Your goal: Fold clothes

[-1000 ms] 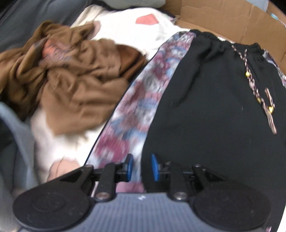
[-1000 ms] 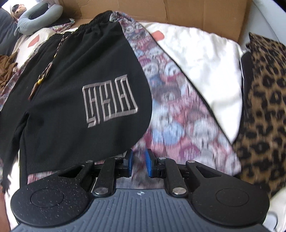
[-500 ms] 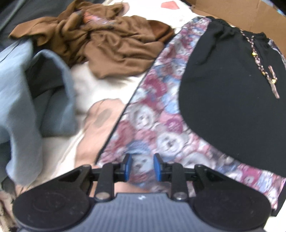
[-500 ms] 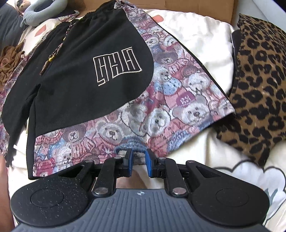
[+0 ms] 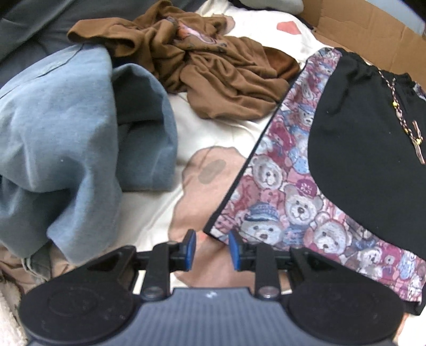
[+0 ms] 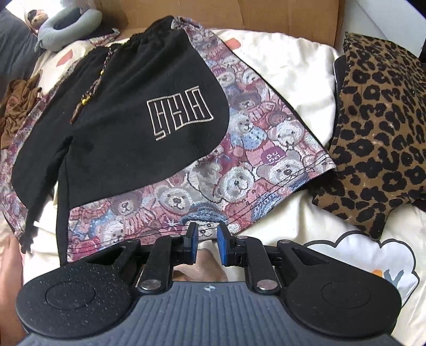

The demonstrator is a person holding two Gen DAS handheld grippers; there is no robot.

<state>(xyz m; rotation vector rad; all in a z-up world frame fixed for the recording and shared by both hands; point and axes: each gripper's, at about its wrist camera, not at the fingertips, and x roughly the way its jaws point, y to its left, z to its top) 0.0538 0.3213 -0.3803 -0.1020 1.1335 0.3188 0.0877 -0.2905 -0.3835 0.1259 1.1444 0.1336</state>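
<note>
Shorts lie spread flat on the bed cover, waistband toward the cardboard, leg hems toward both grippers. Black panels with a bear-print border; the cloth looks thick and woven, so I judge it soft but with some body, light, not slippery, likely to hold a crease and drape rather than slump. A beaded drawcord hangs loose from the waistband and could snag or trail out of a fold.

The left gripper hovers just off the shorts' left hem corner, jaws apart, holding nothing. The right gripper sits just short of the shorts' right leg hem, jaws likewise apart and empty. The hem corners and side seams look like the best places to pinch, since the stitched edge is firm.

Left of the shorts lie a crumpled brown garment and a rumpled blue one, the brown nearly touching the waistband side. Right of the shorts, a leopard-print piece lies just beside the hem corner and could get caught up if that leg is swung over.
</note>
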